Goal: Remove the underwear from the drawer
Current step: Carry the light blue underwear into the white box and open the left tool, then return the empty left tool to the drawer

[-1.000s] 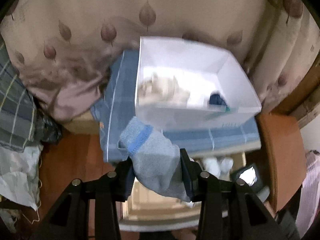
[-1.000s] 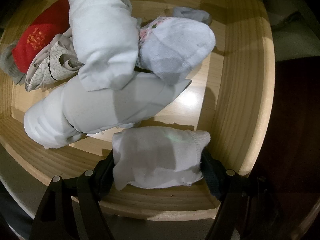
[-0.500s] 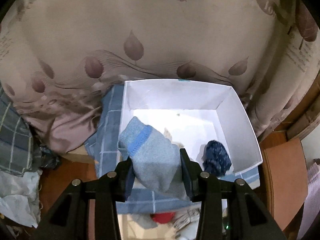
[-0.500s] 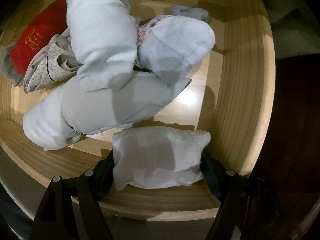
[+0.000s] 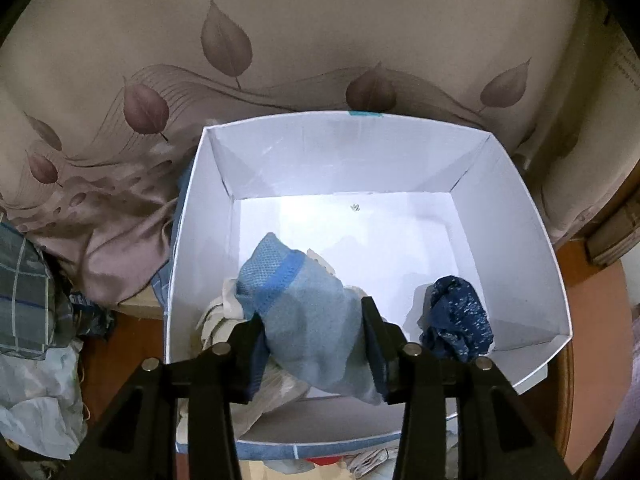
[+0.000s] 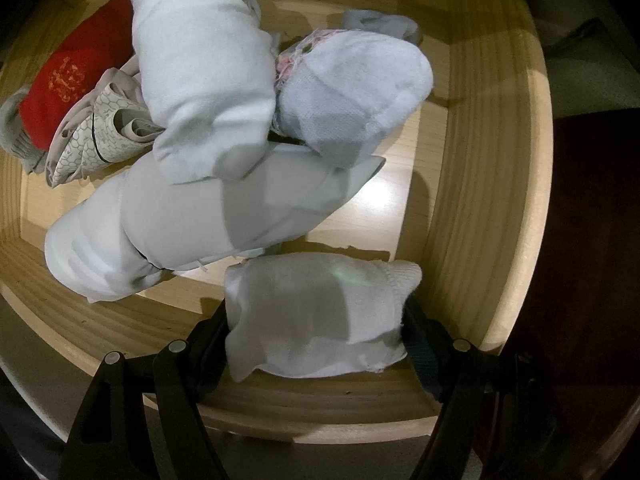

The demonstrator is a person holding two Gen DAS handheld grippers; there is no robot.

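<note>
My left gripper [image 5: 312,322] holds a light blue underwear piece [image 5: 288,280] with a brighter blue band, low inside a white box [image 5: 520,208]. Its jaws are opening, and the pads still touch the cloth on both sides. A dark blue garment [image 5: 456,320] and a cream one [image 5: 218,316] lie in the box. In the right wrist view my right gripper [image 6: 316,322] points down into a wooden drawer [image 6: 488,160]. It is shut on a folded white underwear piece [image 6: 312,296] near the drawer's front wall.
The drawer also holds a red garment [image 6: 68,80], a patterned grey one [image 6: 104,128], two white rolls [image 6: 200,80] [image 6: 352,100] and a long pale bundle [image 6: 200,220]. A leaf-print curtain [image 5: 280,60] hangs behind the box. Plaid cloth [image 5: 28,292] lies at its left.
My left gripper has carried the light blue piece forward over the box and down into it, and its jaws have widened slightly. The right gripper and the white piece have not moved.
</note>
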